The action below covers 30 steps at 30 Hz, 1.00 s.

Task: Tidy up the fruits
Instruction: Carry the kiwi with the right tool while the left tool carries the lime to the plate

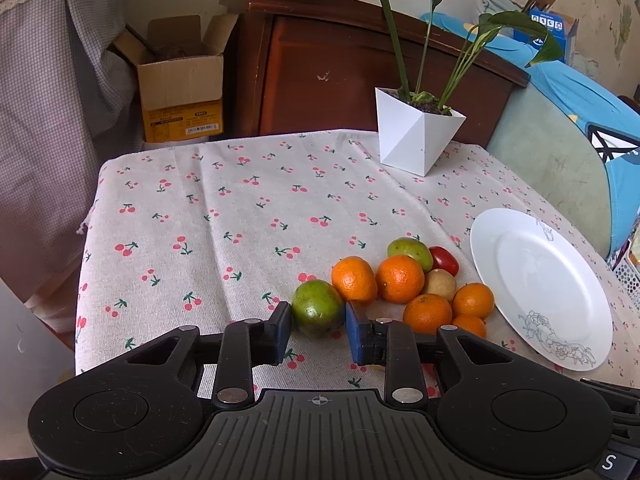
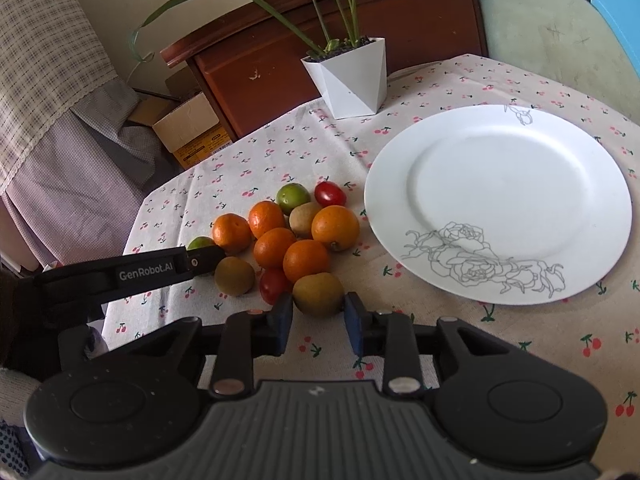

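Cloth: cherry-print cloth [image 1: 240,208] covers the desk; its left and far edges show in the left wrist view, with a wide bare stretch of cloth left of and beyond the fruit.
Fruit pile: oranges [image 2: 306,261], green and brown fruits and small red ones lie bunched together on the cloth, just left of the plate and not on it.
Plate: white plate [image 2: 520,152] with a grey flower drawing on its near rim lies flat at the right, close to the pile but apart from it.
Left gripper: left gripper [image 1: 318,326] sits low at the near-left end of the pile, jaws apart on either side of a green fruit [image 1: 318,308]; whether the pads press it I cannot tell.
Right gripper: right gripper [image 2: 318,318] is at the near end of the pile, jaws apart around a brown fruit [image 2: 318,294], the pads at its sides; contact cannot be told.
Room: plant pot [image 1: 416,136] stands at the far side, well apart from the fruit; a wooden cabinet [image 1: 340,68] rises behind the far edge.
Only in the right view: the left gripper's side arm, two brown fruits nearest the camera, and the plate's whole rim.
Only in the left view: the cardboard box [image 1: 180,80] in full and the desk's left edge.
Axis: both held fruits look nearly round; no long axis can be read.
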Available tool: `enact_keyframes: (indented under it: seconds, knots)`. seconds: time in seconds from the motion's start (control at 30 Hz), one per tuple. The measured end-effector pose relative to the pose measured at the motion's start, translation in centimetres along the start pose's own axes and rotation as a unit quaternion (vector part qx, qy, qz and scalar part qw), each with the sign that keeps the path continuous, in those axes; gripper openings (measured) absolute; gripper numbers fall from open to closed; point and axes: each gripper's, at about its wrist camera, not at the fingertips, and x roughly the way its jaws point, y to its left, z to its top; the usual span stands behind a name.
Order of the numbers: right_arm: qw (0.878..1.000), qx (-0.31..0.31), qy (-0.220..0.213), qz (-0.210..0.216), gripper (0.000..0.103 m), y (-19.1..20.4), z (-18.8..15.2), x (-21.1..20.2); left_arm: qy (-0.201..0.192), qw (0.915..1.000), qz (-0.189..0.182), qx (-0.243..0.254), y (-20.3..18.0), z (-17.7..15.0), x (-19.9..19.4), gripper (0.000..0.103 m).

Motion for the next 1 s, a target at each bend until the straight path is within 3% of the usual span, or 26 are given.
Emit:
enact_keyframes:
  seconds: [0.5, 1.0]
  knots:
    - [0.999, -0.021, -0.025, -0.011, 0.028, 0.5, 0.1, -0.8, -0.008, 1.0, 0.001, 0.002, -0.3, -0.3, -1.1, 0.027]
    - [0.999, 0.007, -0.04, -0.025, 0.028, -0.4, 0.7, -1.7, -0.013, 0.9999, -0.003, 0.002, -0.7, -0.4, -1.6, 0.027]
